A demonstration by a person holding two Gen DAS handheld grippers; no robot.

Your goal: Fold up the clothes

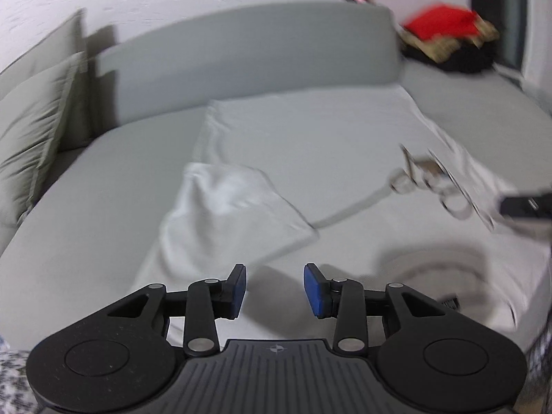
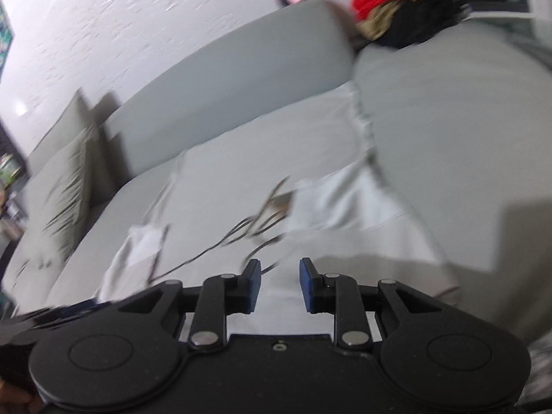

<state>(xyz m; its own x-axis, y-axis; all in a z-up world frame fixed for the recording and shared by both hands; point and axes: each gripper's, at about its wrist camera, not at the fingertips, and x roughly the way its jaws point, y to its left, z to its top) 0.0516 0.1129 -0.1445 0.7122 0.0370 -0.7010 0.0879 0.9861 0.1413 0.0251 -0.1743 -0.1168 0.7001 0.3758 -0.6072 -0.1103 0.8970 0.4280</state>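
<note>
- The left black claw with blue pads hangs spread, nothing between its fingers, over the near edge of the grey sofa seat.
- The right black claw with blue pads is likewise spread, gripping nothing.
- The white printed shirt lies flat mid-seat, one sleeve folded inward.
- A pile of red, tan and black clothes sits at the far right corner.

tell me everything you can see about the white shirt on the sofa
The white shirt lies spread flat on the grey sofa seat, neck opening nearest the left gripper. It looks like soft, thin fabric, slightly creased. One sleeve is folded in over the body, and a printed graphic marks the front. Both views are motion-blurred, so finer detail is lost. Neither gripper grips it; the right gripper hovers open above it.
</note>
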